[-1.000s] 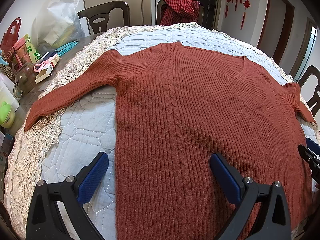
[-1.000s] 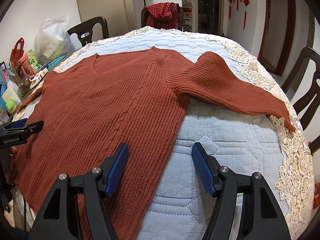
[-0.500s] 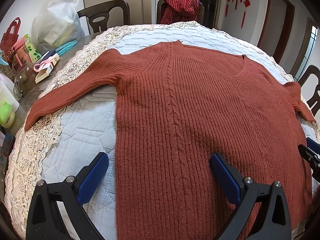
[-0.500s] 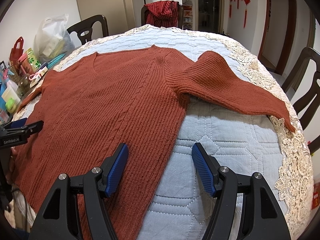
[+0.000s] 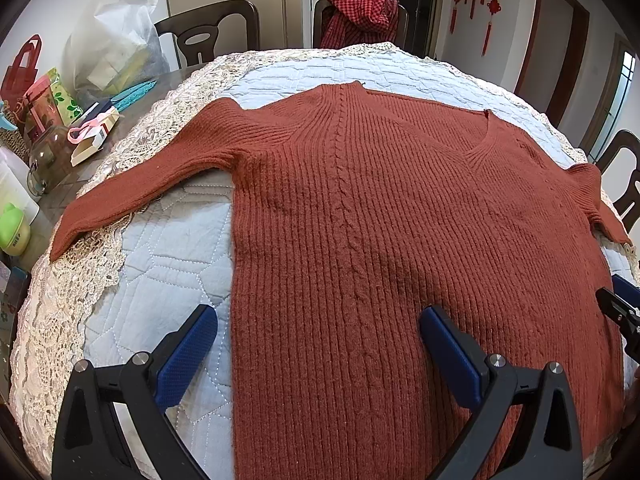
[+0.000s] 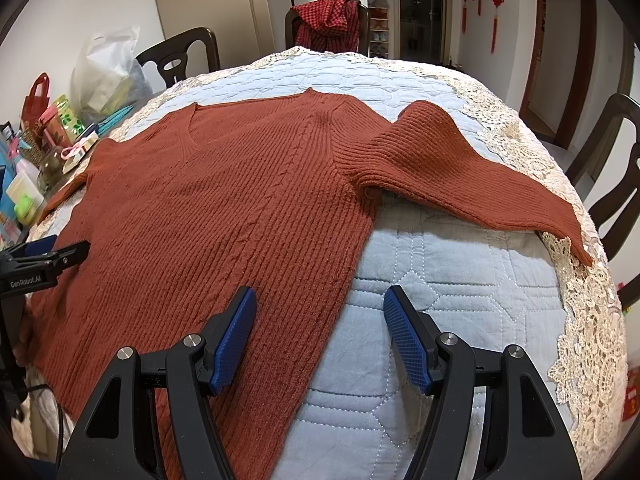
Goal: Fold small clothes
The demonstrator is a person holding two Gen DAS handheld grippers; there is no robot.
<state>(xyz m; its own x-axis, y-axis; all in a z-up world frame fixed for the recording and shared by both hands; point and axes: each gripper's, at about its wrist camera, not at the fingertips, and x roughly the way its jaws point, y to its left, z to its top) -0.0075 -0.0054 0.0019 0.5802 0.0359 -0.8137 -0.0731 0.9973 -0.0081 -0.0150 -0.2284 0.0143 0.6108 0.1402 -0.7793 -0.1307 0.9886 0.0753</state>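
We have one rust-red ribbed knit V-neck sweater (image 5: 380, 240) spread flat on the pale blue quilted lace-edged table cover (image 5: 160, 264), both sleeves out to the sides. Two grippers, each with jaws spread wide, gripping nothing. Left gripper (image 5: 318, 350) straddles the sweater's side edge near the hem: one blue pad over the cover, one over the knit. Right gripper (image 6: 320, 336) does likewise at the opposite edge. One red checked cloth (image 6: 326, 20) hangs on a chair ahead.

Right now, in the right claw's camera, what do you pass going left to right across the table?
Green bottle → left claw → rust sweater → its right sleeve → lace edge of the tablecloth → dark chair.
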